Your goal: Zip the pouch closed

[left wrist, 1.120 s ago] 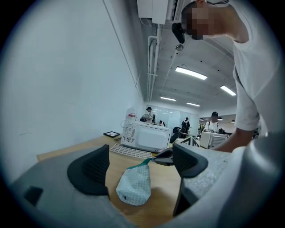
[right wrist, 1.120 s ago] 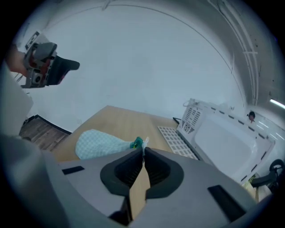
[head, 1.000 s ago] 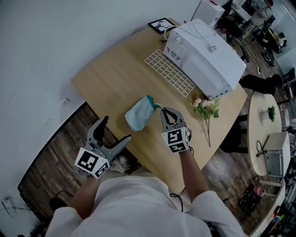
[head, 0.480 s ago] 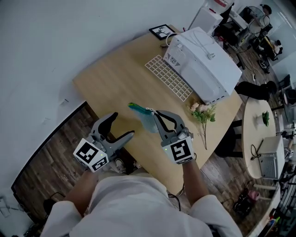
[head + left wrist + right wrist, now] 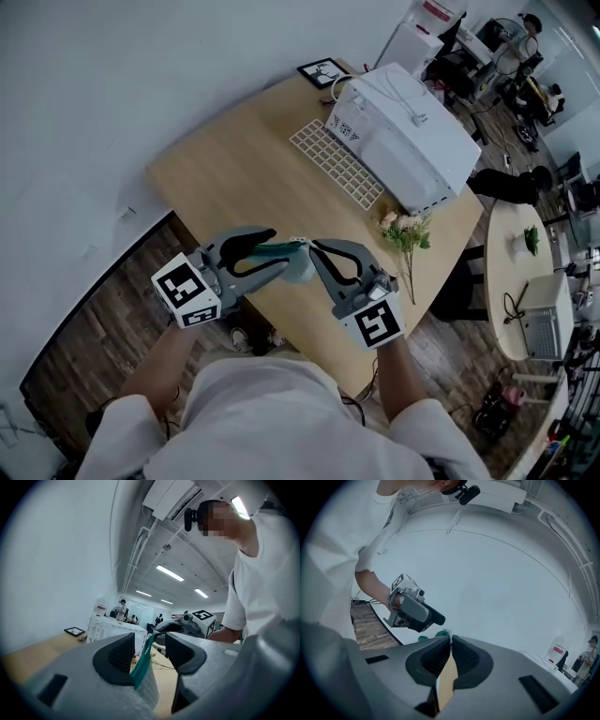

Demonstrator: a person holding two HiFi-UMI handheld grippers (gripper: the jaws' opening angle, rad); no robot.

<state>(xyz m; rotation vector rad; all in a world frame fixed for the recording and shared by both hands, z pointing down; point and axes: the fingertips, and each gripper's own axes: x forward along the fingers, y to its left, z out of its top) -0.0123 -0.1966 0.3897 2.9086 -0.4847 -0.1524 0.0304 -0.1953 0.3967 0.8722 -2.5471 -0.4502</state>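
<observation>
1. Only the head view is showing the table (image 5: 225, 159) and what is lying on it: one keyboard (image 5: 337, 164), one big white box (image 5: 412, 141), one bunch of flowers (image 5: 408, 230) and one framed picture (image 5: 321, 71).
2. The left gripper view alone is showing a gap. The pouch's (image 5: 143, 667) green edge is leaning on one pad while the other pad is standing clear of it. That view is also catching the ceiling lights (image 5: 171, 573).
3. The right gripper view is showing its own jaws pinching together on a thin edge of the pouch. Beyond them the left gripper (image 5: 438, 619) is sitting in a hand (image 5: 395, 604), with wooden floor (image 5: 370, 630) below.
4. Counting the task's things, there are two grippers and one pouch. The left gripper (image 5: 279, 249) and the right gripper (image 5: 309, 247) are meeting tip to tip over the table's near edge. The pouch (image 5: 298, 270) is hanging between them, off the tabletop.
5. A second ago the pouch was lying on the table with the right gripper at its end, and the left gripper was waiting wide open beside the table. Now the pouch is hanging in the air, and the left gripper's jaws have just been closing around it without yet pressing.
</observation>
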